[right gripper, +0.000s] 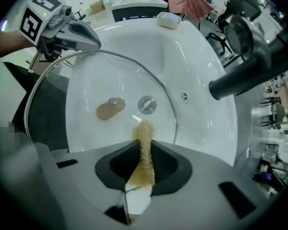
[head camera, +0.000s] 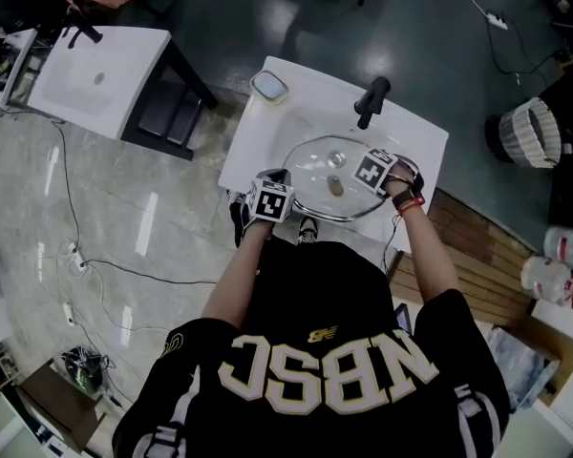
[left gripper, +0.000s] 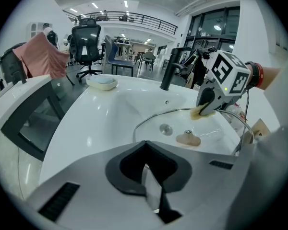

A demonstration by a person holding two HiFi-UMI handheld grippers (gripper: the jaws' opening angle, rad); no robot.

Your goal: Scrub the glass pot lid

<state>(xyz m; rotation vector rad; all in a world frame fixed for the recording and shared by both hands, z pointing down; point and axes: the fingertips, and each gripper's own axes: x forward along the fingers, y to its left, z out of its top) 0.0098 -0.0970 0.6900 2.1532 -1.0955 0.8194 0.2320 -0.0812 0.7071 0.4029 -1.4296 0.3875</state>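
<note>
The glass pot lid is held over the basin sunk in the white counter, nearer the counter's front edge than the black tap at its back edge. Its near rim is apparently clamped in the left hand-held gripper, though the glass is hard to make out there. A yellowish scrubbing pad is pinched in the right hand-held gripper and set against the glass. The lid is judged stiff, slippery when wet, and breakable. It is best taken by the metal rim or the knob.
</note>
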